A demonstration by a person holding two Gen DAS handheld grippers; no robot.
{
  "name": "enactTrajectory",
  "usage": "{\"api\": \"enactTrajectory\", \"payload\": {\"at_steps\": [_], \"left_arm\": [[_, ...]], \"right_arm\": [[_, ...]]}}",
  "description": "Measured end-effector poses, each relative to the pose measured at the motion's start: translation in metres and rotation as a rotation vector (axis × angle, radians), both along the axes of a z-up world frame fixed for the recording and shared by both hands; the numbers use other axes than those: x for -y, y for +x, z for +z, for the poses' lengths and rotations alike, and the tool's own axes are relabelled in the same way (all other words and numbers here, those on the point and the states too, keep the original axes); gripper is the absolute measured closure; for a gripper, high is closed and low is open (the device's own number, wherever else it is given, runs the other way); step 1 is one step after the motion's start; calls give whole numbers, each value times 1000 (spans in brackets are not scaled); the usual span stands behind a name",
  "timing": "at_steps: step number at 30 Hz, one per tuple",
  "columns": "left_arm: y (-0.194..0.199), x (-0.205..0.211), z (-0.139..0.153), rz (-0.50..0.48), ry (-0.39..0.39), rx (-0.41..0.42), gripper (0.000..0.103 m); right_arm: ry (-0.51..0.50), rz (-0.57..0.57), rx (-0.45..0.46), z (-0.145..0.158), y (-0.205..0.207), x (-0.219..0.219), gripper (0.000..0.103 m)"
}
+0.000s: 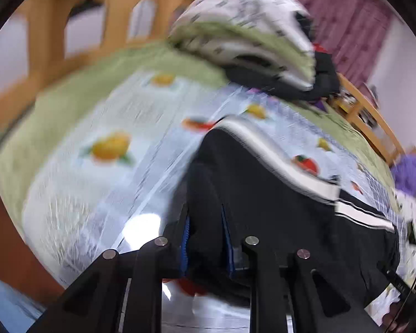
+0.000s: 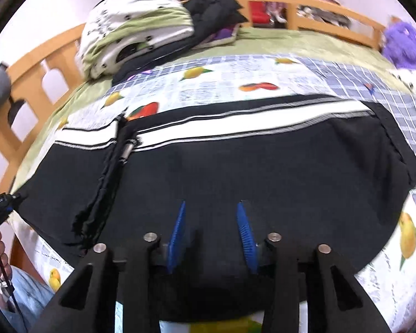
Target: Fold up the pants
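Observation:
Black pants [image 2: 263,172] with a white side stripe [image 2: 208,131] lie across the fruit-print sheet on the bed. A drawstring with a metal tip [image 2: 126,149] lies on them at the left. In the left wrist view the pants [image 1: 263,194] bunch up between the blue-padded fingers. My left gripper [image 1: 205,227] is shut on that black fabric and lifts it a little. My right gripper [image 2: 212,222] is open, its blue pads [image 2: 177,233] resting low over the black cloth near its near edge. The left gripper's tip [image 2: 2,202] shows at the pants' left end.
A folded white and green quilt [image 2: 136,25] with dark clothes [image 2: 213,8] sits at the head of the bed. A wooden bed rail [image 2: 319,8] runs round the far side. A purple plush toy [image 2: 402,44] lies at the far right.

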State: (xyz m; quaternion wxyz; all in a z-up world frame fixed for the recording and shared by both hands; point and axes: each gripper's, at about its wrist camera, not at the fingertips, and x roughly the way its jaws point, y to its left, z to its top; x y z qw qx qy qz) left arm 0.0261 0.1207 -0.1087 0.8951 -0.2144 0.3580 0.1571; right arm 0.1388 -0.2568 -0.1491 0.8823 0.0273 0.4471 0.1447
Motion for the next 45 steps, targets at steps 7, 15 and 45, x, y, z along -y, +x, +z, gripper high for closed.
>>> {"api": "enactTrajectory", "payload": {"at_steps": [7, 15, 45], "left_arm": [[25, 125, 69, -282, 111, 121, 87], [47, 249, 39, -554, 22, 81, 88], [22, 98, 11, -279, -121, -87, 36]], "right_arm": [[73, -89, -27, 7, -1, 51, 65], [142, -186, 22, 20, -13, 120, 65], [396, 224, -144, 5, 46, -20, 94]]}}
